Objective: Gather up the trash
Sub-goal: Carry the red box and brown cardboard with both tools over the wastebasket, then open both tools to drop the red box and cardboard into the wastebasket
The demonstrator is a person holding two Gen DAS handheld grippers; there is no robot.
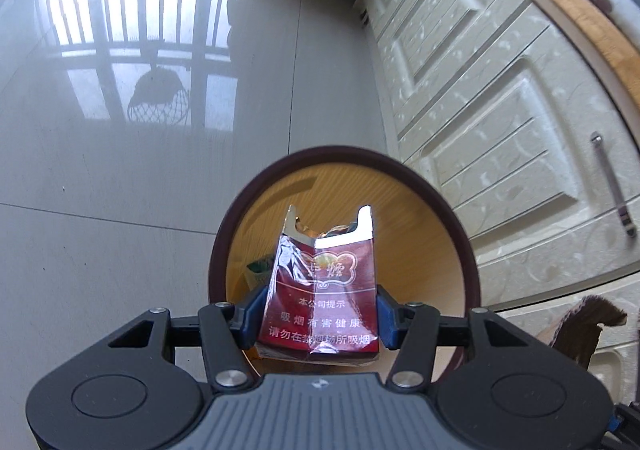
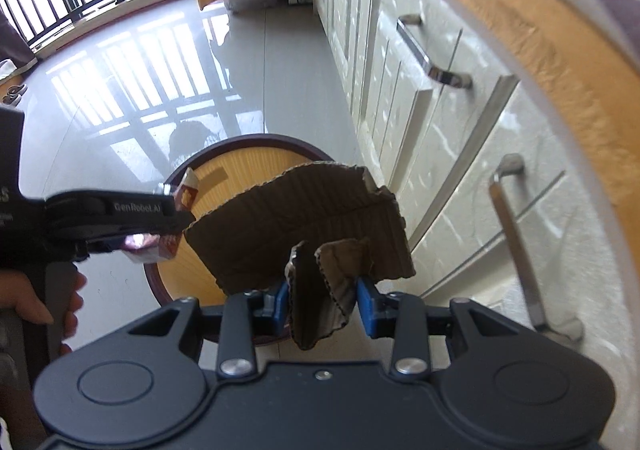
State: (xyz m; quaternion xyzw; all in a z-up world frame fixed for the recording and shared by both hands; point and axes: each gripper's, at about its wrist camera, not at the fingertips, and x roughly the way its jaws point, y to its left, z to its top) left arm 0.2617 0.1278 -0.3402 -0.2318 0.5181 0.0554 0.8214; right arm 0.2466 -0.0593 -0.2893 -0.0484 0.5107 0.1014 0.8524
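Directly over the mouth of the round wooden bin point(image 1: 440, 218) hangs the left claw point(image 1: 318, 314), pinching a crumpled red cigarette pack point(image 1: 320, 290) by its sides, long axis pointing forward along the fingers and open end away from the camera. Straight down is bin, so a release should drop it in, I'd say. The right claw point(image 2: 320, 306) grips a torn piece of corrugated cardboard point(image 2: 304, 222), which overlaps the bin's point(image 2: 248, 166) near, cabinet-side point(image 2: 440, 138) rim and looks less centred. Left is better placed to drop first.
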